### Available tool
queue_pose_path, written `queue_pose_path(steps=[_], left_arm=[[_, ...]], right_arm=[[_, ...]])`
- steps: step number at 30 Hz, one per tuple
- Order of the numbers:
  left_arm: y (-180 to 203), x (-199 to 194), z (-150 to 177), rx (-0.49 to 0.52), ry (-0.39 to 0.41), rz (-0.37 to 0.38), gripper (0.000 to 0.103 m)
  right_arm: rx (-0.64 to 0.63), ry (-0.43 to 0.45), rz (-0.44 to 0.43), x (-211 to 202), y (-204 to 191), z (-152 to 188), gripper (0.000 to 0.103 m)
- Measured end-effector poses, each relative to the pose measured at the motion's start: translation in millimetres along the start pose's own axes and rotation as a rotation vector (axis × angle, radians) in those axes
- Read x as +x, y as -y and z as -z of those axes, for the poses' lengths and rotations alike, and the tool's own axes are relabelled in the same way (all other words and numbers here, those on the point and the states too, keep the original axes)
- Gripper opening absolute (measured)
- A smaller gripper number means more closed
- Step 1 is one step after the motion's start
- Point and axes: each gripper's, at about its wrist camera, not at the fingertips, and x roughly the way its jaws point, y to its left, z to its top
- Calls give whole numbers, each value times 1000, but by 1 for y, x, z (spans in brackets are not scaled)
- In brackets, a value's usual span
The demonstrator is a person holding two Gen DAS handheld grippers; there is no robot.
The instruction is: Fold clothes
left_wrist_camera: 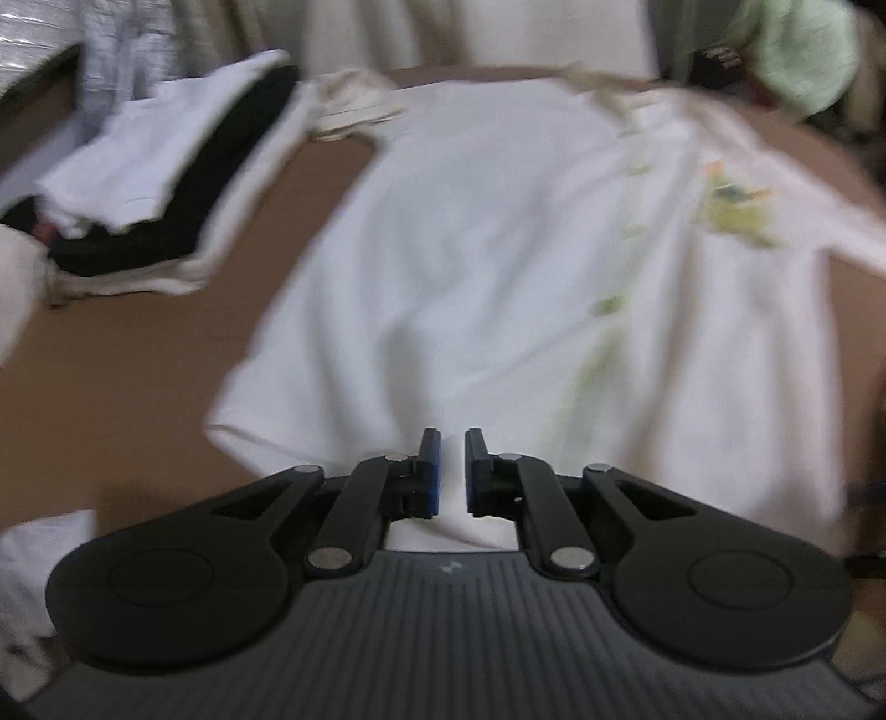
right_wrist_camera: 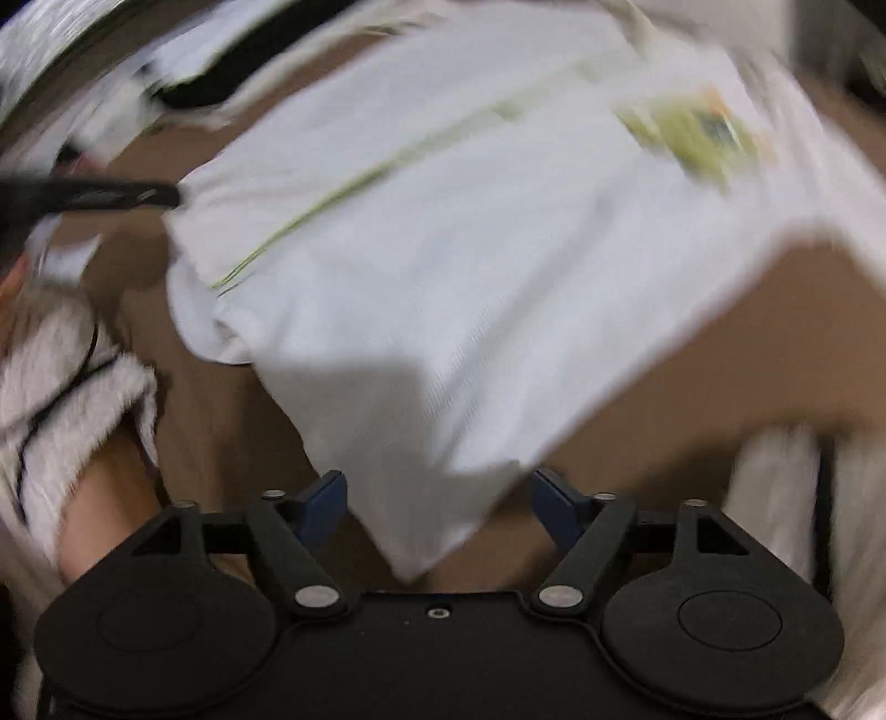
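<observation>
A white shirt (left_wrist_camera: 470,249) with a yellow-green print (left_wrist_camera: 736,205) lies spread on the brown table (left_wrist_camera: 138,360). My left gripper (left_wrist_camera: 452,465) is at the near hem, its blue pads almost together with the white fabric running between them. In the right wrist view the shirt (right_wrist_camera: 470,249) runs up and away, print (right_wrist_camera: 692,133) at the upper right. The shirt's near corner hangs between the wide-apart fingers of my right gripper (right_wrist_camera: 437,498), which is open. The left gripper (right_wrist_camera: 160,195) shows as a dark shape at the shirt's left edge. Both views are motion-blurred.
A stack of folded white and black clothes (left_wrist_camera: 155,188) sits at the table's far left. More crumpled white cloth (left_wrist_camera: 354,99) lies behind it. A pale green garment (left_wrist_camera: 797,50) is at the far right. A person's fuzzy white sleeve (right_wrist_camera: 50,376) is at the left.
</observation>
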Motion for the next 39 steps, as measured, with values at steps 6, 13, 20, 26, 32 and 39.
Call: queue_pose_path(steps=[6,13,20,26,32,39], left_arm=[[30,27,-8,12,-67,118,37],[49,52,-15,64,-121,141,37],[66,76,21,206,-284,130,39],[73,50,20,315,-254,102,42],[39,35,-22,277,-112,-7,69],[32,97,-24,367,-243,-47,50]], right_arm=[[30,-23,-32,48,2,-5,85],[-297,9,-6,-10,-36,-3,6],[-270,-35,-7,-48,-18,7,6],[-402,-218,-4,2,-42,14,24],[-314,-8,-142,-33,-36,-15,51],[-550,182,-183,5,-80,-55,55]])
